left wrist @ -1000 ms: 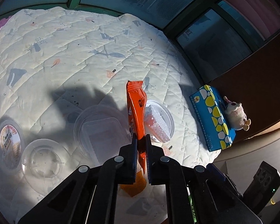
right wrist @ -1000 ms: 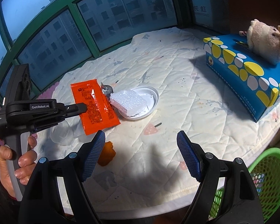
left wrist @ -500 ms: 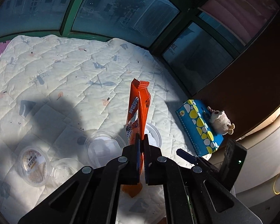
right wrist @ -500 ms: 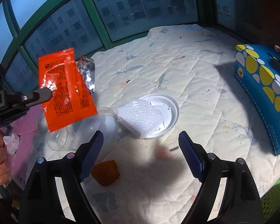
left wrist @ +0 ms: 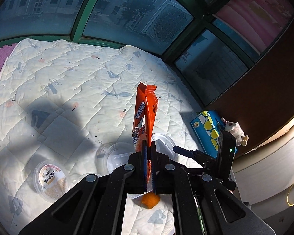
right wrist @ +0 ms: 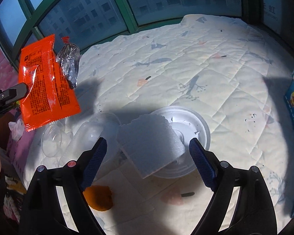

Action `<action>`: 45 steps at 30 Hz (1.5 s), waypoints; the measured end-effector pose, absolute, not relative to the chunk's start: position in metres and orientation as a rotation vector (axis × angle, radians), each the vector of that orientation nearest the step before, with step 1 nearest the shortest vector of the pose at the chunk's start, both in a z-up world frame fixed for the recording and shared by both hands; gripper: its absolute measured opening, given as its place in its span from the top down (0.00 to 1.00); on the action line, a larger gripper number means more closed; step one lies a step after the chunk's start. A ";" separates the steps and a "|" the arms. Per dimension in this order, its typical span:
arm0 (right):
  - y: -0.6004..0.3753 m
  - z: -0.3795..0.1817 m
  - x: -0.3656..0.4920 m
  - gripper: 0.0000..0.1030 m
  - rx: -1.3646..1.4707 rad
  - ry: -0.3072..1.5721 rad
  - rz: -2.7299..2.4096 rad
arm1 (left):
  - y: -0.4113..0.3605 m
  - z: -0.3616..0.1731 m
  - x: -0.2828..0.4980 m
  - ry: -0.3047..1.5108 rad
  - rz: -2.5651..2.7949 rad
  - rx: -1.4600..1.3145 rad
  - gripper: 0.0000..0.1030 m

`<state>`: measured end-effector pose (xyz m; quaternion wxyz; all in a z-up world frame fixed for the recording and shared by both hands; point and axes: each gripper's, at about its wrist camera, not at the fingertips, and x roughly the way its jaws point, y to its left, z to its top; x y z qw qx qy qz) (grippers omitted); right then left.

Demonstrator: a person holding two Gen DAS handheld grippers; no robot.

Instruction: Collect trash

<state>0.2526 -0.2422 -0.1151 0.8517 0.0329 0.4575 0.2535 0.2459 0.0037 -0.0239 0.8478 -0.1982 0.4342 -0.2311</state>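
Left gripper (left wrist: 148,152) clamps orange wrapper (left wrist: 146,115) above quilt (left wrist: 68,90); right gripper (right wrist: 147,152) gapes over foam block (right wrist: 149,139).

- The left gripper (left wrist: 148,148), clamped on the orange wrapper (left wrist: 146,115), now stands higher above the quilted cloth (left wrist: 68,90) than a second ago; in its own view the cloth appears smaller.
- In the right wrist view, the wrapper (right wrist: 47,82) has shifted from centre-left to ten o'clock.
- The right gripper (right wrist: 147,154), jaws apart, has advanced over the foam block (right wrist: 149,145).
- The orange peel (right wrist: 100,197) now lies at seven o'clock.
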 end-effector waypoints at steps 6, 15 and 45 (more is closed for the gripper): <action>-0.242 -0.124 0.264 0.16 0.097 0.987 0.582 | 0.002 -0.033 0.251 0.934 -0.485 -0.415 0.97; -0.241 -0.120 0.254 0.29 0.116 0.950 0.560 | -0.002 -0.037 0.250 0.945 -0.484 -0.416 0.97; -0.361 -0.070 0.027 0.29 0.253 0.764 0.065 | -0.136 -0.012 0.132 0.976 -0.851 -0.279 0.97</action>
